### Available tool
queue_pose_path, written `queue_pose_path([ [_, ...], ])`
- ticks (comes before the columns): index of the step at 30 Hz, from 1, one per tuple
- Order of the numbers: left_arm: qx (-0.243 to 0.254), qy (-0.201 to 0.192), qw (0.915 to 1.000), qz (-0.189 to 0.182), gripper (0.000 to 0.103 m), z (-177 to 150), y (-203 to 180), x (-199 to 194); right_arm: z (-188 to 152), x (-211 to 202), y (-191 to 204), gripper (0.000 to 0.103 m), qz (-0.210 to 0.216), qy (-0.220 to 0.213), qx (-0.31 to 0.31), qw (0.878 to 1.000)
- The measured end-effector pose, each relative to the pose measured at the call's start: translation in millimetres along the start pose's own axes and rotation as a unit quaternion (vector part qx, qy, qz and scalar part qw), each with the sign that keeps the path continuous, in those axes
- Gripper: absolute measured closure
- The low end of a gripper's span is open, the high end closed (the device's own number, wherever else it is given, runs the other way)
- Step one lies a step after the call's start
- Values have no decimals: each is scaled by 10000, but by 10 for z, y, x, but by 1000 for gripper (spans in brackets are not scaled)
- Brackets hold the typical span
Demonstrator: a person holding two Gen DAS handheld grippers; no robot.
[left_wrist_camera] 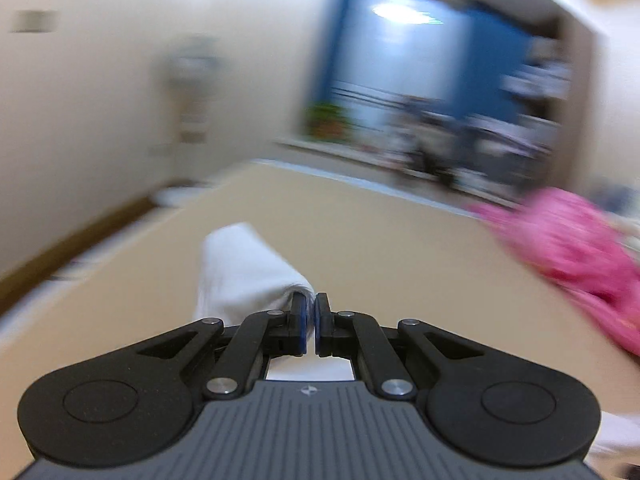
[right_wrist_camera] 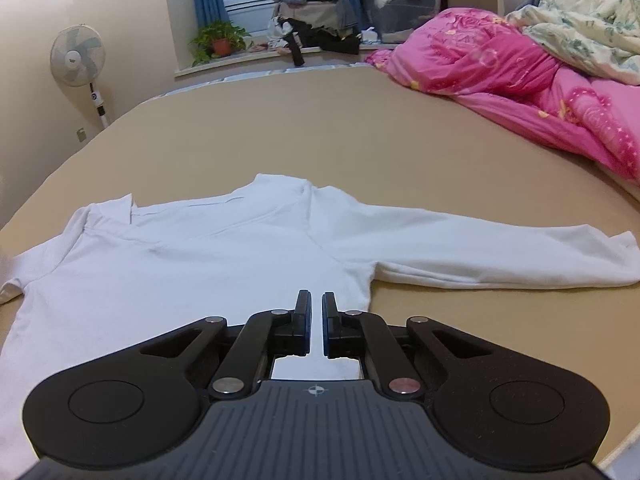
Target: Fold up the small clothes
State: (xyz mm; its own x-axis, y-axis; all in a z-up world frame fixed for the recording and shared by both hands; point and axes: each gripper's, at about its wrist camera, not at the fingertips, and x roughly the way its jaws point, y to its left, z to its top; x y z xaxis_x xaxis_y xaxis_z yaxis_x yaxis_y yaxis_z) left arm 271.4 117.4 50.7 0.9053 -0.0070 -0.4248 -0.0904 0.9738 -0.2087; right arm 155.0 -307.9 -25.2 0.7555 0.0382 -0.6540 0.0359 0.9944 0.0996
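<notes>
A white long-sleeved shirt (right_wrist_camera: 192, 256) lies flat on the tan bed (right_wrist_camera: 360, 132), its right sleeve (right_wrist_camera: 500, 252) stretched out to the right. My right gripper (right_wrist_camera: 316, 304) hovers over the shirt's lower right body, its jaws nearly together with a narrow gap and nothing between them. In the blurred left wrist view, my left gripper (left_wrist_camera: 311, 308) is shut on a fold of the white shirt (left_wrist_camera: 244, 272), which drapes away to the left above the bed (left_wrist_camera: 380, 240).
A pink quilt (right_wrist_camera: 512, 80) and a floral duvet (right_wrist_camera: 588, 12) are piled at the bed's far right. A standing fan (right_wrist_camera: 78, 56), a potted plant (right_wrist_camera: 218, 42), a clothes pile (right_wrist_camera: 316, 16) and a storage bin (right_wrist_camera: 400, 4) stand beyond the bed by the window.
</notes>
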Motion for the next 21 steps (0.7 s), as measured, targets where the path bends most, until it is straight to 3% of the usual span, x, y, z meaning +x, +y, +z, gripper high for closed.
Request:
queue_pose_path([
  [1,124,134,9988,-444,99,-92,-358,-12,1,5,-9,98,14,14,22,10000],
  [2,283,327,9946,-941,89,-219,-682,-17,2,9,-23,98,17,26,62,10000],
  [3,516,665,9853,-1488,78,-365,-980,-12,3,11,-44,98,19,31,115,9999],
  [4,830,1100,9707,-1967,64,-538,-1241,-9,3,21,-60,98,22,57,173,9998],
  [6,1279,1269,9609,-2102,65,-788,-1431,-103,6,44,-109,98,86,146,322,9993],
  [9,1531,1311,9612,-1882,65,-946,-1174,-243,8,39,-155,98,181,183,437,9987],
  [15,1462,1141,9800,-714,65,-679,22,-409,77,115,-152,97,590,196,685,9957],
  [19,865,1065,9905,-69,66,-557,670,-473,151,368,-54,97,907,286,842,9919],
  [21,452,1288,9906,136,66,-590,937,-384,173,547,23,95,936,365,794,9918],
])
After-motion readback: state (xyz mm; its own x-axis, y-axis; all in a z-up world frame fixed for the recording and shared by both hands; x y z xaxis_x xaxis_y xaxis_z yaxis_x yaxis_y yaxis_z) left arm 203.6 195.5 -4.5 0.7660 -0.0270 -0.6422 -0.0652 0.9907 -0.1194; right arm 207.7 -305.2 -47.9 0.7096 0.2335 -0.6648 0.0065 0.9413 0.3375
